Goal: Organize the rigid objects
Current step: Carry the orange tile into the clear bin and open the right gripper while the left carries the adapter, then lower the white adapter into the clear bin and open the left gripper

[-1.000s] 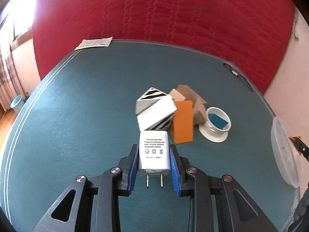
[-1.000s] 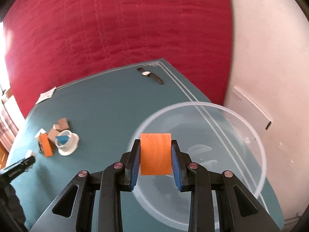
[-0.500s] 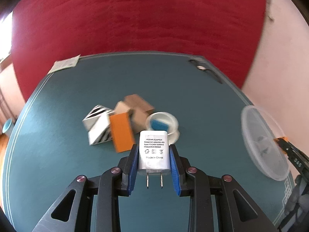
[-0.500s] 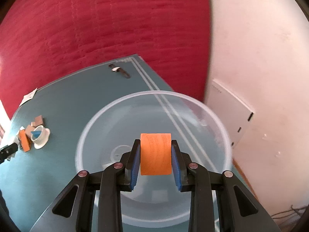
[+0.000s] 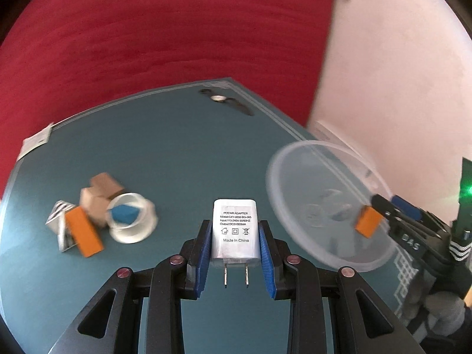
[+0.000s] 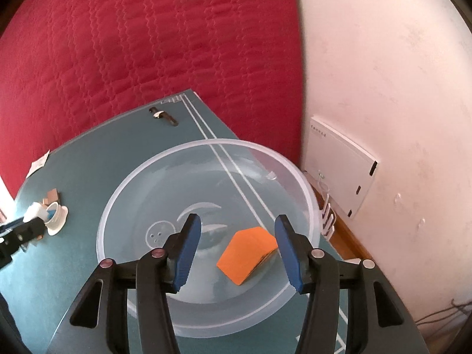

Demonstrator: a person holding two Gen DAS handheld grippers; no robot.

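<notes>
Left gripper (image 5: pixel 235 237) clamped on white power adapter (image 5: pixel 235 227), prongs pointing back toward camera. Clear plastic bowl (image 5: pixel 295 159) ahead and to its right, on teal table (image 5: pixel 177 147). Right gripper (image 6: pixel 237 242) spread wide over bowl, orange block (image 6: pixel 249 253) loose below between the jaws, inside bowl. Best to carry adapter rightward over the rim, lower near bowl floor, release away from block; mind right gripper in the way. Leftover clutter (image 5: pixel 100 212) ahead-left.

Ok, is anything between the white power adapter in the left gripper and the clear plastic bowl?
Bare teal tabletop separates the adapter from the bowl, but the open right gripper hangs over it, orange block released inside.
</notes>
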